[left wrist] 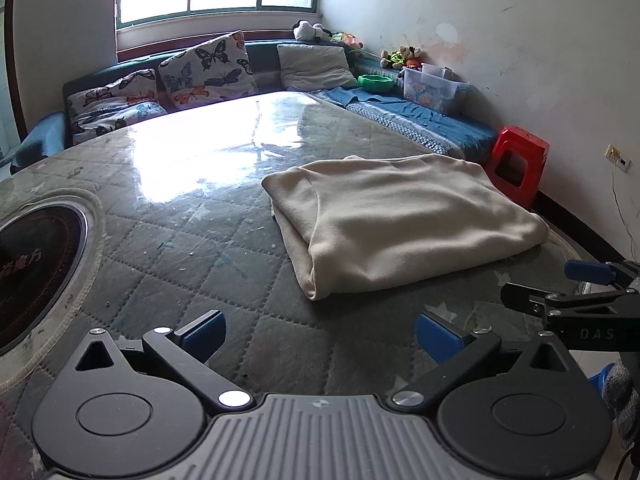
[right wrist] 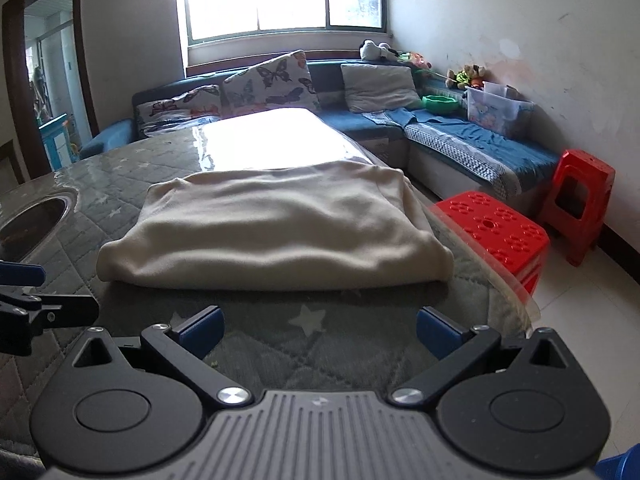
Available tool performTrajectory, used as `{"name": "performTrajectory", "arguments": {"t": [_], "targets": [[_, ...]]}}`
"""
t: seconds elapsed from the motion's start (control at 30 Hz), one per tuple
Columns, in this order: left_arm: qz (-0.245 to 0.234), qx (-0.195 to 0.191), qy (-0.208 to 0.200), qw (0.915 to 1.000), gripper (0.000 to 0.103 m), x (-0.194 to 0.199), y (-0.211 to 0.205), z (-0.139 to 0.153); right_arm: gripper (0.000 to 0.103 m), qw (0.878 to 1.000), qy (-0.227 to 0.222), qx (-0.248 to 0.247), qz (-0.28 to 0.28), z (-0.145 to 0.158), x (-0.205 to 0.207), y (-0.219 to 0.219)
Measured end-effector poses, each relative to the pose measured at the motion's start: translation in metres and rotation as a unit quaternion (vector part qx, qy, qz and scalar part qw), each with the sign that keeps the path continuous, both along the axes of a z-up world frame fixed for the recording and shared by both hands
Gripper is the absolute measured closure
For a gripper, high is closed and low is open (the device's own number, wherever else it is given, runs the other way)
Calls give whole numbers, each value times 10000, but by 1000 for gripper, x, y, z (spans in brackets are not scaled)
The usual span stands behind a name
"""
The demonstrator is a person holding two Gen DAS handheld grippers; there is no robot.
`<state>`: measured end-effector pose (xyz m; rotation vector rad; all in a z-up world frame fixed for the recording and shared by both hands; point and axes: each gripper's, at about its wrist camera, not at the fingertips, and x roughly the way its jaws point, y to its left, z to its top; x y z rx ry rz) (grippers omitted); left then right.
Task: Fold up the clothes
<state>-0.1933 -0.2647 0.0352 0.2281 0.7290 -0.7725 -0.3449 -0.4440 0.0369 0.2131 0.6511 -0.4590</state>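
A cream garment [left wrist: 400, 220] lies folded into a thick rectangle on the quilted grey-green tablecloth [left wrist: 200, 248]. In the right wrist view the same garment [right wrist: 276, 228] fills the middle, its folded edge facing me. My left gripper [left wrist: 320, 336] stands open over bare cloth, short of the garment's near corner, with nothing between its blue pads. My right gripper [right wrist: 320, 330] is open wide just in front of the garment's near edge and touches nothing. Each gripper shows at the edge of the other's view: the right gripper [left wrist: 572, 288] and the left gripper [right wrist: 24, 288].
A round cooktop [left wrist: 36, 272] is set into the table at the left. Two red plastic stools [right wrist: 496, 228] [right wrist: 580, 208] stand by the table's right edge. A blue sofa [right wrist: 472, 140] with butterfly cushions, toys and a clear plastic box [right wrist: 496, 112] lines the walls.
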Motion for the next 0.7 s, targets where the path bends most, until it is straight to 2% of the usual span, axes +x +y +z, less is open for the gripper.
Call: {"name": "performTrajectory", "arguments": {"t": [0.7], "targets": [[-123, -24, -54, 9999, 0, -13, -1, 2, 0, 10000, 39, 70, -20, 0, -5, 9]]}}
